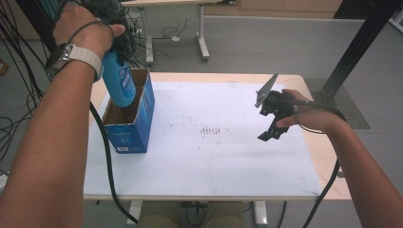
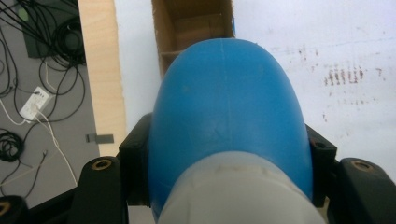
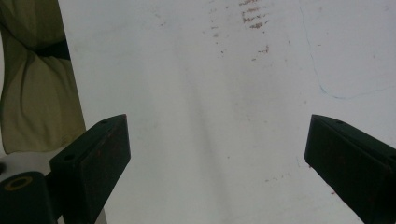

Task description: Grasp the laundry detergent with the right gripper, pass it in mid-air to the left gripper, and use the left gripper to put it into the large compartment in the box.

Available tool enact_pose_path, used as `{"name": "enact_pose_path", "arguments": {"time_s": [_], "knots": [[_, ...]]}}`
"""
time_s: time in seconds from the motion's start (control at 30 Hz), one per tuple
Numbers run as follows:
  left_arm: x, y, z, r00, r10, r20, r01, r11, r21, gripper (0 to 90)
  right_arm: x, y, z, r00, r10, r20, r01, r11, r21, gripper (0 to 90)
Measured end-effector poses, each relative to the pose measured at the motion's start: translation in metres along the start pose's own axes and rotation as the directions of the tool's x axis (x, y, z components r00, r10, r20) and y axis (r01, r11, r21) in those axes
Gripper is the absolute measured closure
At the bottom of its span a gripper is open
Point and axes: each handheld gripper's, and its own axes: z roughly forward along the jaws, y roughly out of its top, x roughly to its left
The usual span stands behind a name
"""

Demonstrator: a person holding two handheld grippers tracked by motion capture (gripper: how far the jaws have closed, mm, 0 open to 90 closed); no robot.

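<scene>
Above open box (image 1: 127, 124) — blue bottle (image 1: 117, 80) clamped in left tool (image 2: 229, 154).

Even, diffuse indoor light, no hard shadows. High view soft, slightly blurred throughout. White mat (image 1: 204, 156) bright, near washed out at the right gripper view's centre. Blue bottle (image 2: 229, 116) soft, too close for focus; black jaws dark, little detail.

A box (image 1: 128, 123) is set on the sheet (image 1: 204, 161) at the table's (image 1: 328, 156) left edge. A bottle (image 1: 118, 80) is held above the box's opening, its lower end just inside. Right gripper (image 1: 270, 130) is held over the sheet's right part, well apart from the box.
</scene>
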Motion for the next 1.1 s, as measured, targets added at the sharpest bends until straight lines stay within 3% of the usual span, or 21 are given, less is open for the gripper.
{"name": "enact_pose_path", "arguments": {"time_s": [0.63,1.1], "knots": [[0.007,0.004,0.045,0.9997,0.025,-0.003,-0.025,0.9995,0.02,38.0,-0.007,-0.002,0.004,0.9998,0.02,-0.003,-0.02,1.0,0.005,6.7],[0.008,0.003,0.075,0.999,0.043,0.007,-0.043,0.9991,0.005,38.0,-0.008,-0.003,0.009,0.9993,0.037,0.005,-0.037,0.999,-0.002,6.7]]}}
